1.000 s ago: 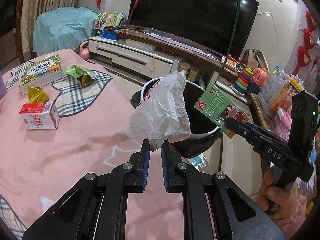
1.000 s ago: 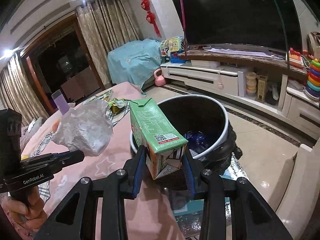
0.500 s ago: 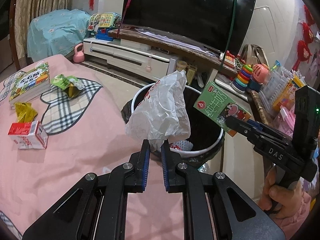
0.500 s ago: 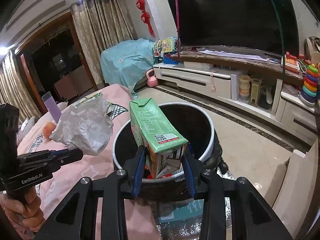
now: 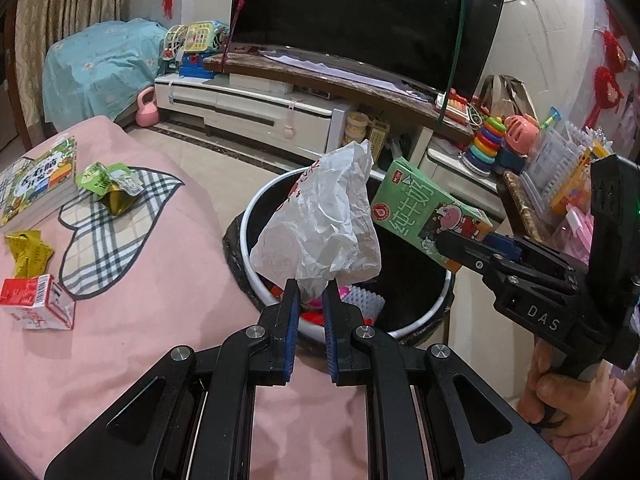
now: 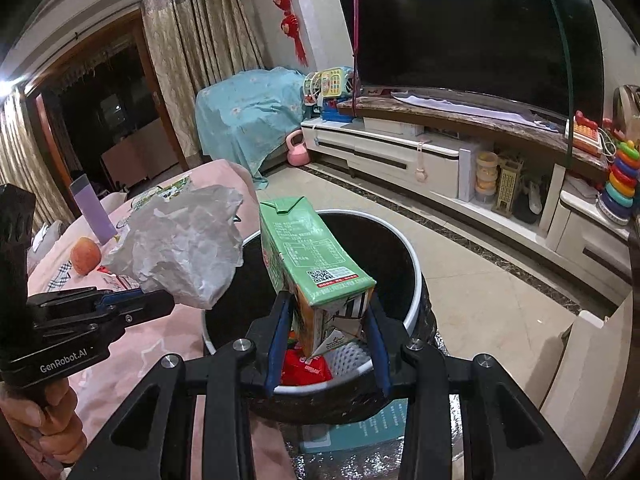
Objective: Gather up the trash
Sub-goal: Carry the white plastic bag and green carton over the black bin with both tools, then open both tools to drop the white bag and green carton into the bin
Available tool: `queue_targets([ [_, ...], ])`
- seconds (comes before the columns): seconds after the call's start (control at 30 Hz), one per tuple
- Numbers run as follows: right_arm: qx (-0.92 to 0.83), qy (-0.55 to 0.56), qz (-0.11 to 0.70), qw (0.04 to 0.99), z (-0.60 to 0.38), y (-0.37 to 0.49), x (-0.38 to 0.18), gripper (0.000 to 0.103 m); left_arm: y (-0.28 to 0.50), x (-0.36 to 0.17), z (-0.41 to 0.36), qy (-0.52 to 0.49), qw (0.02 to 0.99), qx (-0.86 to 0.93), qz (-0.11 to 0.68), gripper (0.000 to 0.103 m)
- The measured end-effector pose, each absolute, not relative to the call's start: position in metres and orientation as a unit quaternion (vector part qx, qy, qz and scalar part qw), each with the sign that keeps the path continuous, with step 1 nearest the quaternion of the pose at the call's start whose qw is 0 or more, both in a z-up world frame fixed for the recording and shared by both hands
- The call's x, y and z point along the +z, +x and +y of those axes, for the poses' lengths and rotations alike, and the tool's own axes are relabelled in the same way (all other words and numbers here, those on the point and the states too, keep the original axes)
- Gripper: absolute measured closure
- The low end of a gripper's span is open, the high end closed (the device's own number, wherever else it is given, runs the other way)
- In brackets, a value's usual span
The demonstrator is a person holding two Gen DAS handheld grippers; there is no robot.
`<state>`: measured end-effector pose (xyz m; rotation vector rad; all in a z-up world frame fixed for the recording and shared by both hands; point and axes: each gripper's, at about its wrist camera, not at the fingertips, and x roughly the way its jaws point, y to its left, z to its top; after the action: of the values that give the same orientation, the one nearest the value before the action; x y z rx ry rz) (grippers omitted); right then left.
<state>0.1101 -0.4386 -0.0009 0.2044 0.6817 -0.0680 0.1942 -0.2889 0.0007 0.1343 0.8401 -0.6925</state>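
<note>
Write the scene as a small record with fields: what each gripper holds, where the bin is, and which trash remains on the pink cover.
left gripper: shut on crumpled white paper bag
right gripper: shut on green milk carton
bin: round black trash bin with white rim, beside the pink cover, below both held items
bin contents: some red and white trash already inside
left on pink cover: small red and white carton, gold wrapper, green and gold wrapper
</note>
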Motion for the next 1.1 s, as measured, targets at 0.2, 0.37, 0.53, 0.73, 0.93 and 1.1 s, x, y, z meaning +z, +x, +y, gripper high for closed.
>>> queue_targets([
  [0.2,-0.037,0.092,0.345,0.933,-0.441,0.117,-0.005,0.067,0.203,-0.008,-0.299,0.068,0.848,-0.328,0.41,0.092],
  [0.37,-0.04,0.089,0.351,0.931,-0.444,0.122,-0.007,0.067,0.209,-0.016,-0.308,0.078,0.842,-0.326,0.423,0.092],
  [0.53,-0.042,0.08,0.364,0.927,-0.447,0.129,-0.011,0.067,0.212,-0.02,-0.311,0.081,0.837,-0.328,0.431,0.092],
  [0.73,-0.043,0.076,0.375,0.923,-0.449,0.133,-0.017,0.067,0.214,-0.023,-0.313,0.087,0.834,-0.325,0.438,0.09],
  [0.93,-0.042,0.094,0.378,0.92,-0.456,0.134,-0.018,0.065,0.213,-0.019,-0.313,0.078,0.841,-0.317,0.43,0.049],
  [1.1,-0.036,0.106,0.369,0.923,-0.456,0.126,-0.013,0.054,0.209,-0.016,-0.293,0.062,0.849,-0.308,0.424,0.04],
])
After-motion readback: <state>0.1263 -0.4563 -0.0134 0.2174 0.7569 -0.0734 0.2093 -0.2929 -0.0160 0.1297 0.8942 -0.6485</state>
